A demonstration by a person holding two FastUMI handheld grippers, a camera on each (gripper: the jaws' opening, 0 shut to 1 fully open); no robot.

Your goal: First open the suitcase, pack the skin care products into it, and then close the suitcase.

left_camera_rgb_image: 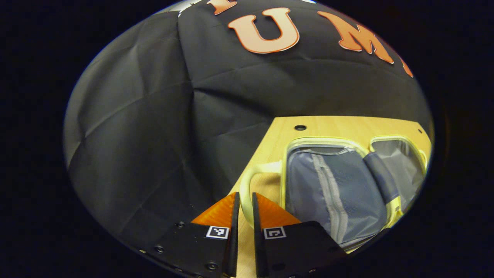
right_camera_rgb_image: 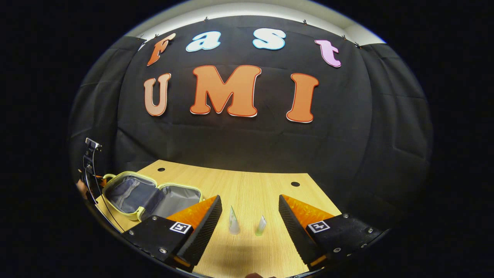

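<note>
Suitcase (right_camera_rgb_image: 152, 199) lies open and flat on the wooden tabletop (right_camera_rgb_image: 247, 185), so the first step of the task looks finished. It is a small case with a pale yellow shell and grey lining; both halves face up, and in the left gripper view I see a zipped mesh panel in the nearer half and a grey band across the hinge. No product is visible inside it.

Two small skin care tubes (right_camera_rgb_image: 234, 222) (right_camera_rgb_image: 261, 226) stand upright on their caps on the tabletop, apart from each other and to the right of the suitcase. In my judgement the packing is not yet started, and the closing also remains.

The right hand-held gripper (right_camera_rgb_image: 250, 216) is wide open and holds nothing; both tubes appear between its fingers but farther ahead, not touched. The left hand-held gripper (left_camera_rgb_image: 246, 208) is almost closed, with only a narrow gap, and it is empty. It hovers just beside the pale handle (left_camera_rgb_image: 252, 181) of the suitcase, near the tabletop's edge.

The near edge of the suitcase is cut off in the left gripper view. The labels on the tubes are too small to make out. At the far left of the right gripper view a dark device with cables is unclear.
</note>
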